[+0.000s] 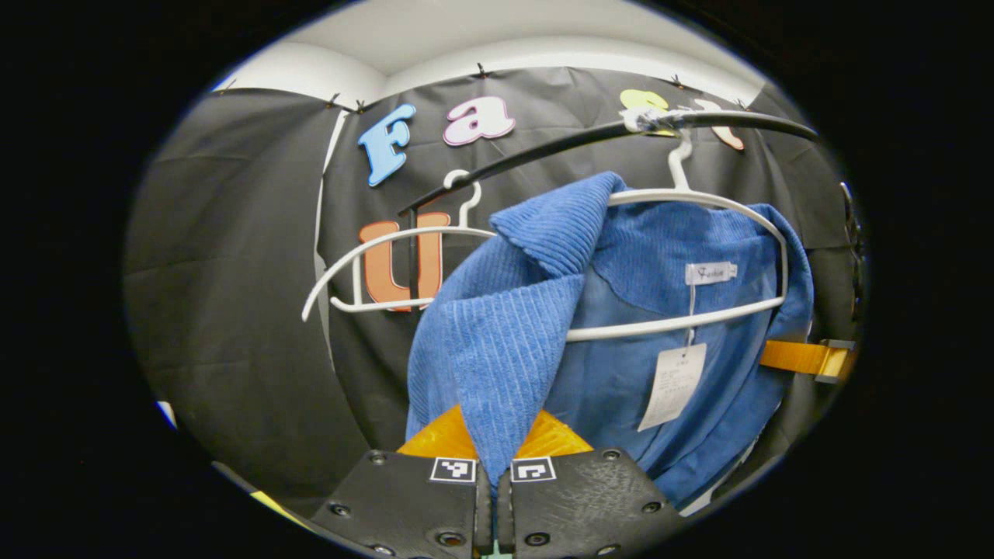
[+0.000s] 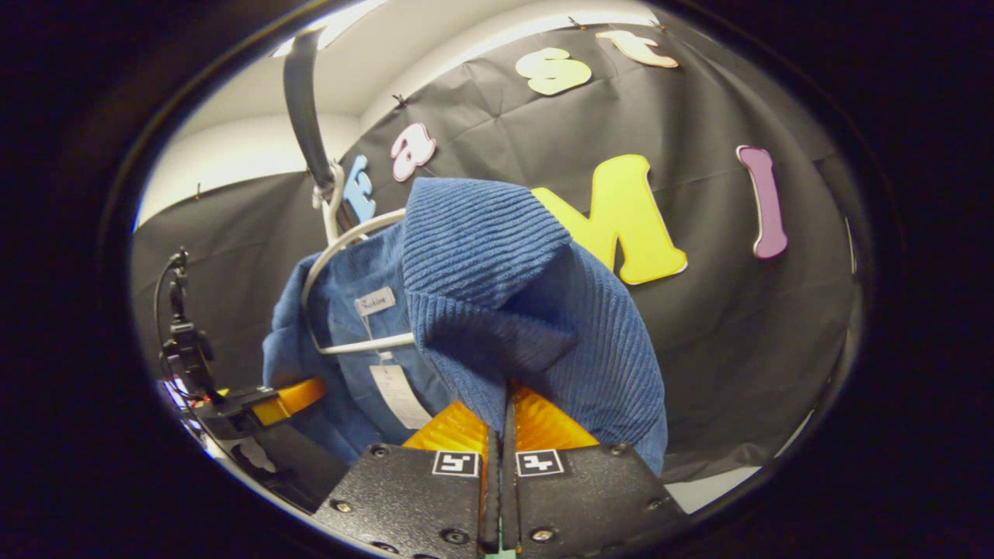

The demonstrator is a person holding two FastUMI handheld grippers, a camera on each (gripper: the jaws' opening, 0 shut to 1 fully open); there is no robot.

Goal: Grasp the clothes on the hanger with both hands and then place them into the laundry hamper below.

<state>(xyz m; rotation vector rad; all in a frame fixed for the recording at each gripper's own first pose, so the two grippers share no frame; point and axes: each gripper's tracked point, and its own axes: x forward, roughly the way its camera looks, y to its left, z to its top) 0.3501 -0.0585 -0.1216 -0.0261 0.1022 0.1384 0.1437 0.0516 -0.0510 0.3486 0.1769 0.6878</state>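
Left gripper view: the left gripper (image 1: 494, 454) has its fingers drawn together on a fold of the blue shirt (image 1: 505, 341) — cloth pinched between them. The shirt hangs on a white hanger (image 1: 683, 322) hooked over a dark rail (image 1: 559, 144). In the right gripper view, the right gripper (image 2: 505, 423) is clamped likewise on the shirt's other front edge — fingers nearly touching.
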